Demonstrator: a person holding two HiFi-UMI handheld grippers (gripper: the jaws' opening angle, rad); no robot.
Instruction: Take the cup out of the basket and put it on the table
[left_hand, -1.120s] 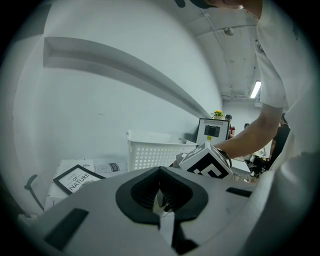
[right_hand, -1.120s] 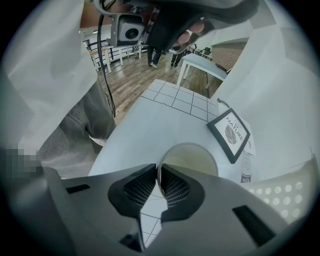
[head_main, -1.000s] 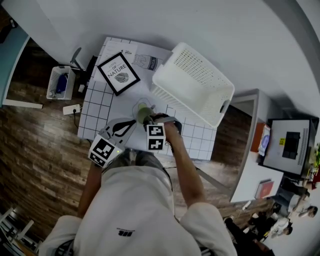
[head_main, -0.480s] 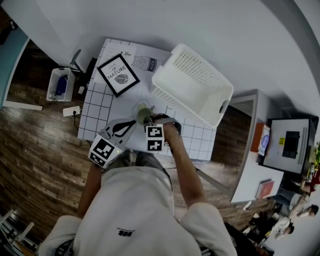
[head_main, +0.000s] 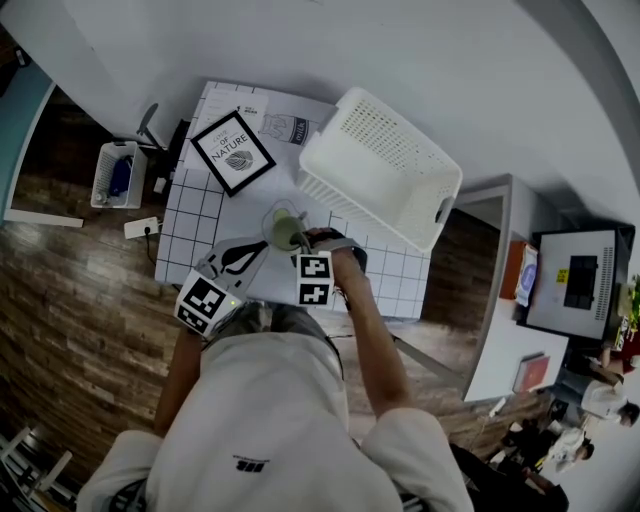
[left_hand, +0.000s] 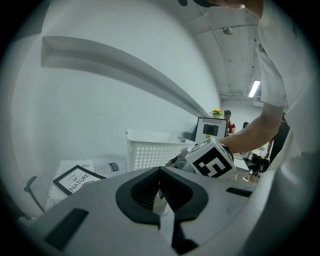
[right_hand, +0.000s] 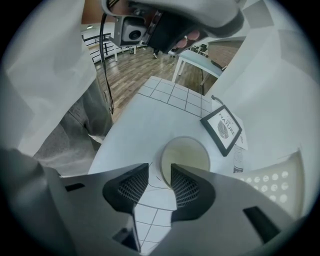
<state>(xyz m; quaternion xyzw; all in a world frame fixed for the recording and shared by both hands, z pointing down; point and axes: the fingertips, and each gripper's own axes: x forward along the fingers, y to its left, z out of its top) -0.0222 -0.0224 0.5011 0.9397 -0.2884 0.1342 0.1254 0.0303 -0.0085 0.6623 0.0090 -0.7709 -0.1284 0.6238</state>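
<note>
**Cup on the desk, right jaws letting go**

My right hand-held gripper (right_hand: 159, 172) points steeply down over the pale green round paper cup (right_hand: 186, 155). Its jaws have just been opening. The 2 ribbed black pads stand apart with the cup's near rim in the gap between them. The right pad is just beside the rim, and as far as I can see neither pad presses on it.

The cup stands upright, mouth up, on the white desk with the black grid lines (head_main: 190, 225). It is clear of the white perforated plastic basket (head_main: 345, 190), which sits tilted at 1 o'clock from it and close by. A black-framed print with a leaf (head_main: 233, 152) lies at 11 o'clock, well apart from the cup.

My left hand-held gripper (head_main: 258, 250) waits at 7 o'clock from the cup. It points almost level toward the cup, with its tips together and nothing between them.

I judge that this release all but finishes the job, since the cup is out of the basket and resting on the desk by its own weight. What remains is to lift the right hand-held gripper straight up. The cup looks light, and the right pad sits so near the rim that a sideways drift could catch it and tip the cup over.
</note>
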